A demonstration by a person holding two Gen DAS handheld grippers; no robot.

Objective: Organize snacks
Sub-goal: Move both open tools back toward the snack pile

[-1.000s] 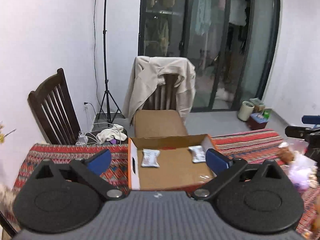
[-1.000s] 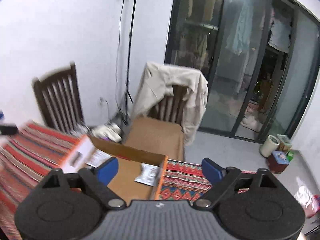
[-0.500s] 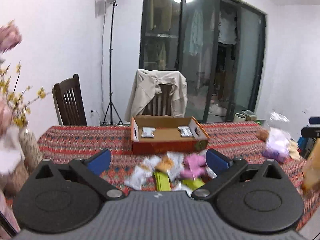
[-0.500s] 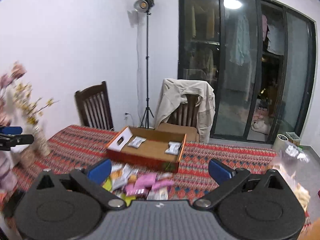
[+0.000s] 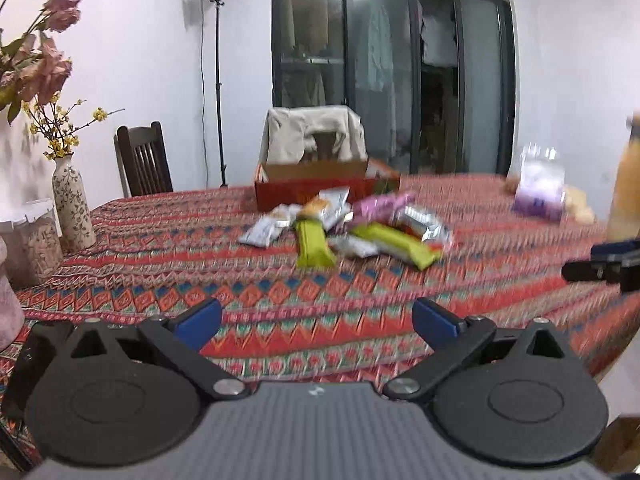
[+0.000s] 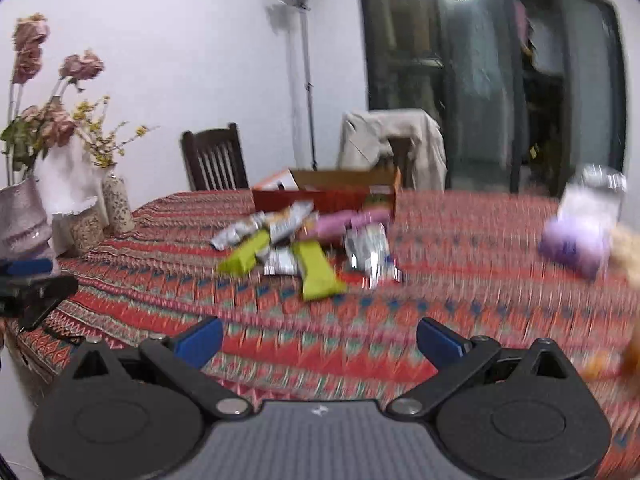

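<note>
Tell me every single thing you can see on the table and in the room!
cardboard box: one, orange-red outside, brown inside, far side of the table behind the snacks
green snack bars: two, lime green, front of the snack pile
pink snack packet: one, pink, just before the box
silver snack packets: several, silvery white, mixed through the pile
purple bag: one, lilac, table's right side
patterned vase: one, cream with yellow flowers, table's left edge
tablecloth: one, red patterned, covering the table
dark chair: one, brown, behind the table on the left
draped chair: one, beige jacket over it, behind the box
lamp stand: one, black, by the wall
left hand-held gripper: one, black with blue pads, open
right hand-held gripper: one, same colours, open
</note>
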